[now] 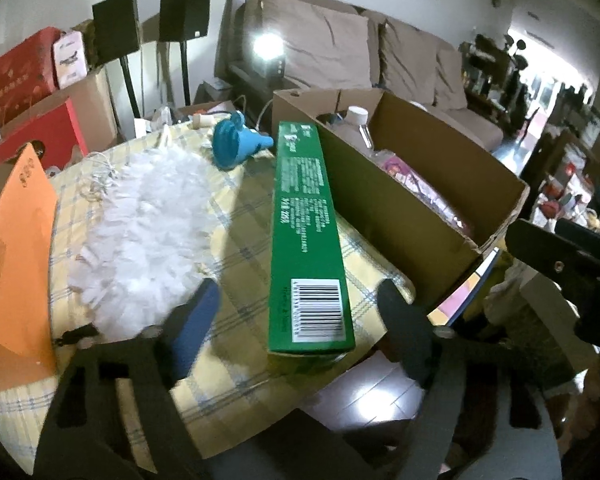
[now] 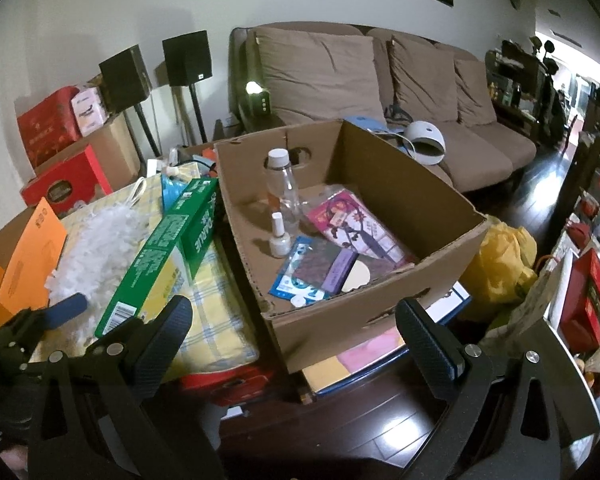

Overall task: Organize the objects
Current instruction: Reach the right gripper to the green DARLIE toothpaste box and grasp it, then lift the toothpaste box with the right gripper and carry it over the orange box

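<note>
A long green box (image 1: 308, 232) lies on the yellow checked cloth (image 1: 240, 208), pointing away from me beside an open cardboard box (image 1: 420, 200). My left gripper (image 1: 300, 286) is open, and its fingers stand either side of the green box's near end, clear of it. In the right wrist view my right gripper (image 2: 294, 304) is open and empty in front of the cardboard box (image 2: 380, 308). That box holds a clear bottle (image 2: 284, 184), a small white bottle (image 2: 278, 236) and flat packets (image 2: 352, 224). The green box (image 2: 160, 248) shows at its left.
White fluffy material (image 1: 140, 220), a blue funnel (image 1: 236, 144) and an orange envelope (image 1: 12, 248) lie on the cloth left of the green box. A brown sofa (image 2: 380, 80), two speakers (image 2: 188, 56) and red boxes (image 2: 64, 184) stand behind. A yellow bag (image 2: 500, 264) sits at the right.
</note>
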{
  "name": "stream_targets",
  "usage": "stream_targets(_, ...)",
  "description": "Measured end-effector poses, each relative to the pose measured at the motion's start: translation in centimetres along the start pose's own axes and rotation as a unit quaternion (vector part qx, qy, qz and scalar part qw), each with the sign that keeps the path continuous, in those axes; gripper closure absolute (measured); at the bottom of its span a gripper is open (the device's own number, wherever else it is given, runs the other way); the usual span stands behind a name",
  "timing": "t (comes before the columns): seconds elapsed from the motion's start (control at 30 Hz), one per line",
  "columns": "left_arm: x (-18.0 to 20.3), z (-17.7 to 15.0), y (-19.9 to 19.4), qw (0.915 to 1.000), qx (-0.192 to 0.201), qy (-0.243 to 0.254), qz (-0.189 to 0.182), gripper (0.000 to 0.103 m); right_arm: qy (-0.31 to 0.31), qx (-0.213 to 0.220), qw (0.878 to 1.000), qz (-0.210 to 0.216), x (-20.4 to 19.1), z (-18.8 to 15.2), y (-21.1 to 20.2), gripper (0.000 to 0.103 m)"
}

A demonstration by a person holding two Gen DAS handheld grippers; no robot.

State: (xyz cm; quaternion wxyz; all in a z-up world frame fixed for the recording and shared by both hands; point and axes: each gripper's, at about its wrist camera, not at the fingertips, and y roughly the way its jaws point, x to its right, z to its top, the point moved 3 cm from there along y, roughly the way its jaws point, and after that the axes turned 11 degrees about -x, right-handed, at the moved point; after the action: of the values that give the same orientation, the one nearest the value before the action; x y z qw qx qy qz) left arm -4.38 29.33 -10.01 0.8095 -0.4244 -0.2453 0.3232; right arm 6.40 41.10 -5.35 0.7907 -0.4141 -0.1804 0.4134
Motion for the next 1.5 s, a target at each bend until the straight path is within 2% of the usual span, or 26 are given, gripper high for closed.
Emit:
stream_targets(0.1,0.1,0.1,0.9,1.0000,-0.009,0.001,0.004,0.036,-0.003,-0.003,1.000,0.000,0.0,0.0,0.2,0.000)
stream_targets(0.17,-0.1,0.0,1.5,0.9998,-0.019,-0.001,0.003,0.051,-0.003,-0.006,1.000,0.005,-0.1,0.1,0.3,0.000)
stream_targets(0.23,-0.4,-0.1,1.9,0.9995,-0.031,-0.005,-0.004,0.063,-0.004,-0.008,1.000,0.012,-0.3,0.1,0.4,0.000)
stream_targets(0.5,-1.3,-2.0,0.1,0.9993,-0.032,0.017,-0.012,0.063,-0.022,-0.010,0.999,0.044,-2.4,0.3,0.4,0.000)
stream_targets(0.8,-3.4,-5.4,-3.3,0.9995,-0.026,0.012,-0.013,0.063,-0.037,-0.058,0.988,0.140,-7.3,-0.4,2.1,0.000)
stream_targets(1.0,-4.4,-6.6,-5.2,0.9994,-0.009,0.006,-0.032,0.064,-0.035,-0.094,0.976,0.195,-10.1,-1.6,3.3,0.000)
stream_targets(1.17,-4.9,-7.5,-6.2,0.9990,-0.003,0.001,-0.044,0.064,0.002,-0.148,0.951,0.272,-11.4,-2.3,4.7,0.000)
stream_targets(1.27,-5.3,-7.8,-6.8,0.9988,0.002,-0.002,-0.049,0.064,0.017,-0.170,0.941,0.294,-11.9,-2.6,5.0,0.004)
stream_targets(1.5,-5.9,-8.4,-8.3,0.9982,0.008,-0.010,-0.059,0.064,0.003,-0.179,0.933,0.312,-13.3,-2.4,3.8,0.024)
